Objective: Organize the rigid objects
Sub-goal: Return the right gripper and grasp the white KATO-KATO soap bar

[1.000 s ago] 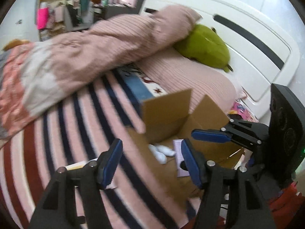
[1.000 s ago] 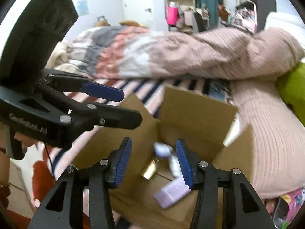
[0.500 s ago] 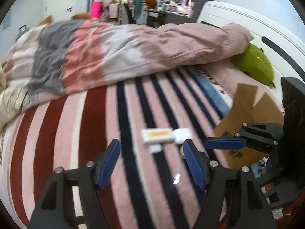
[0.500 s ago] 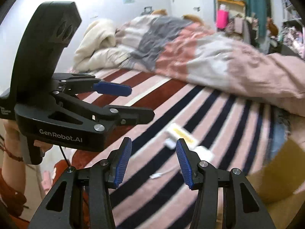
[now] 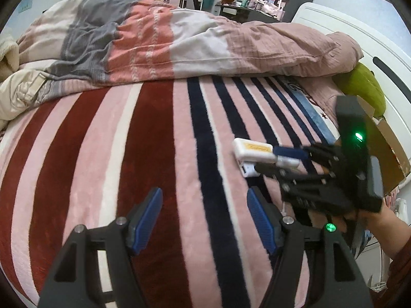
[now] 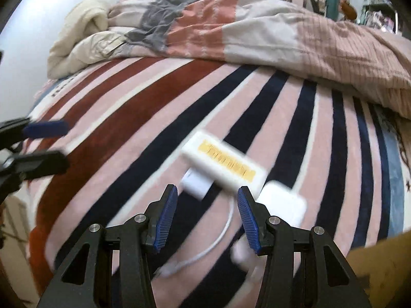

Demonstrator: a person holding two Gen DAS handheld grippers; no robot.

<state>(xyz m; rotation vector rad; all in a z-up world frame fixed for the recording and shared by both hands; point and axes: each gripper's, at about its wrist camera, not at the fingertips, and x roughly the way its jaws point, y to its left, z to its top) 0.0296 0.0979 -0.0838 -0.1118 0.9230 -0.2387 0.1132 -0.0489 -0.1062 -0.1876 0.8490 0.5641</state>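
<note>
On the striped blanket (image 5: 159,154), with its bands of pink, dark red, navy and cream, lies a small cluster of white things. The biggest is a long white box (image 6: 223,165) with rounded corners and a yellow-orange label running down its top face; it sits slantwise across the stripes. Tucked partly under its nearer edge is a small white block (image 6: 195,185) that looks like a plug or charger, and just beside the box's other end is a flat white rounded square (image 6: 283,202), blurred. A thin white cable (image 6: 218,241) curls away from the block toward the near edge of the bed. The right gripper (image 6: 206,217) hangs just short of this cluster, blue pads parted with nothing between them, the block and the cable showing through the gap. The left gripper (image 5: 204,220) is off to one side over bare blanket, its fingers spread wider and empty; its jaws have just been opening. A rumpled duvet (image 5: 179,41) in grey, salmon and white is heaped along the far side, and a brown cardboard box (image 5: 388,151) sits at the bed's edge beyond the right gripper.
</note>
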